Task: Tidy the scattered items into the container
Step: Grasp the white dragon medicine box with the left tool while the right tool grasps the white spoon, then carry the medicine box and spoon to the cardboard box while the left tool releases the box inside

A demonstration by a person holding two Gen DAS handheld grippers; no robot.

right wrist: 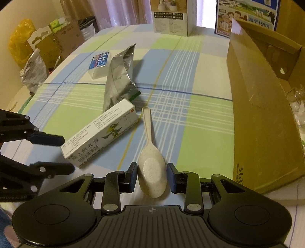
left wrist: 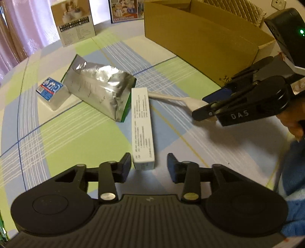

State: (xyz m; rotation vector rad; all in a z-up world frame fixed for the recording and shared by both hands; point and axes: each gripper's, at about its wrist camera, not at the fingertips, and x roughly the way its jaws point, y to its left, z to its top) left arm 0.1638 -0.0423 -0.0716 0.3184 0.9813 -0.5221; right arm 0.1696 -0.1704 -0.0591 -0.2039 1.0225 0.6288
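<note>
A white ointment box point(left wrist: 143, 126) lies on the checked cloth, its near end between the fingers of my left gripper point(left wrist: 149, 167) with a gap on each side; the jaws are open. The right wrist view shows the same box point(right wrist: 101, 135) and my left gripper point(right wrist: 68, 154) at its end. A speckled cream spoon point(right wrist: 151, 167) has its bowl between the pads of my right gripper point(right wrist: 152, 178), which is shut on it. From the left wrist view, my right gripper point(left wrist: 200, 106) holds the spoon point(left wrist: 167, 97) beside the cardboard container point(left wrist: 200, 42).
A silver foil pouch point(left wrist: 101, 87) and a small blue-and-white box point(left wrist: 51, 93) lie past the ointment box. The container's tall wall point(right wrist: 257, 114) stands right of the spoon. Upright cartons point(right wrist: 171, 17) stand at the table's far edge; bags point(right wrist: 34, 63) sit off its left side.
</note>
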